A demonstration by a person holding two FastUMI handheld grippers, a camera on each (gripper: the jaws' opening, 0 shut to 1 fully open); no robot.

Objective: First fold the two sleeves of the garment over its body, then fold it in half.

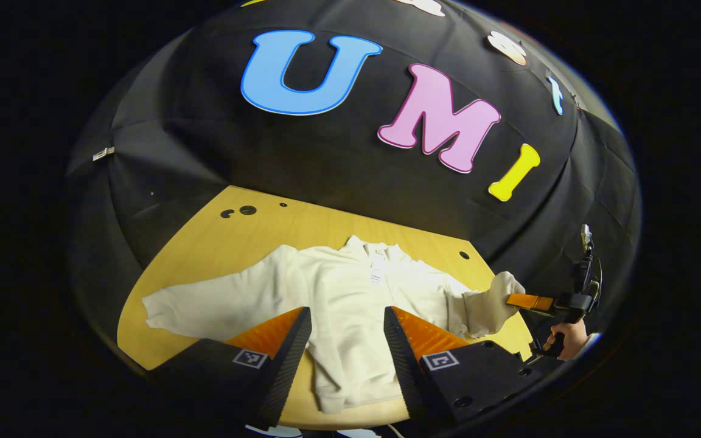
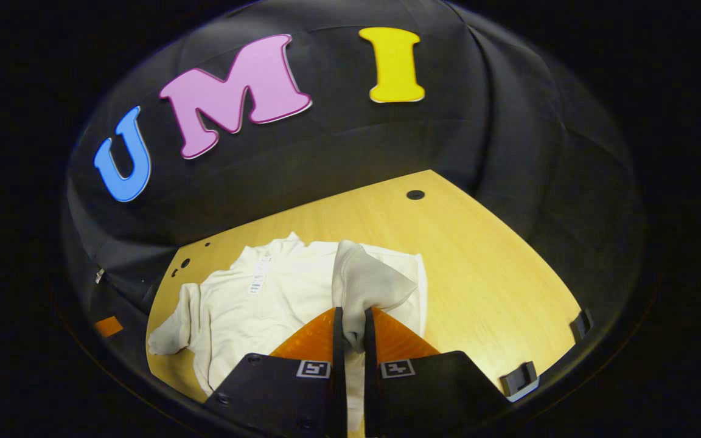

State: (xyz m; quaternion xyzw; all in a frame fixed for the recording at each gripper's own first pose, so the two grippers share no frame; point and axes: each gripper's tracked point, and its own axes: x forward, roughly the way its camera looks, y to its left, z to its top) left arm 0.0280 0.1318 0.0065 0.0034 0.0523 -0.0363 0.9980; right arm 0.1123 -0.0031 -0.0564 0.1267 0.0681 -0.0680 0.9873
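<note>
- Nearest the lens in the left gripper view: left gripper (image 1: 347, 340), fingers spread wide, nothing between them, hovering over the lower body of the garment.
- Cream-white long-sleeved fleece garment (image 1: 350, 316) lies flat on the yellow wooden table (image 1: 253, 234), collar toward the black cloth wall (image 1: 302, 158), hem toward the near table edge. A small white label (image 1: 377, 271) sits just below the collar.
- One sleeve (image 1: 204, 307) is stretched out flat across the table, pointing away from the body.
- Opposite sleeve (image 1: 489, 303) is lifted off the table, its cuff end pinched by the right gripper (image 1: 524, 301); a hand (image 1: 566, 336) grips the handle beneath it.
- Right gripper view: right gripper (image 2: 350, 331) with fingers pressed together on the raised cuff (image 2: 366, 283), fabric bunched and standing up between them, above the garment's body (image 2: 271, 304).
- Same view: the flat sleeve's end (image 2: 171, 331) lies at the far side of the garment, near the table edge.
- Small dark round holes (image 1: 247, 210) dot the tabletop near the wall.
- Two black clips (image 2: 521, 377) sit at the table's edge in the right gripper view.
</note>
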